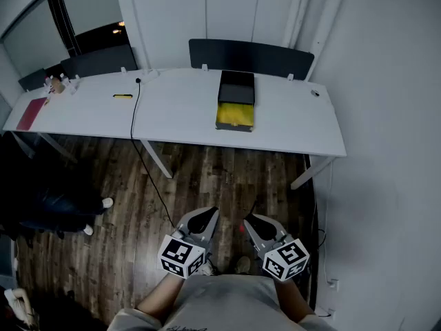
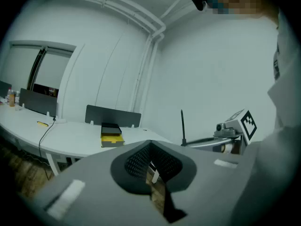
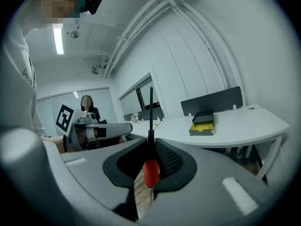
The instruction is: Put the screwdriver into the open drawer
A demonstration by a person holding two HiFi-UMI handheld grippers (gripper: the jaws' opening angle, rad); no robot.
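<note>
The screwdriver has a red handle and a thin black shaft that points up. My right gripper is shut on it just above the handle. From the left gripper view that shaft rises beside the right gripper. My left gripper is shut with nothing in it. In the head view both grippers, left and right, hang low over the wooden floor, well short of the table. A black drawer unit stands on the white table, its yellow drawer pulled open toward me.
A black cable runs off the table to the floor. A small yellow item, a red book and bottles lie at the left. Dark divider panels back the table. A seated person's feet are at the left.
</note>
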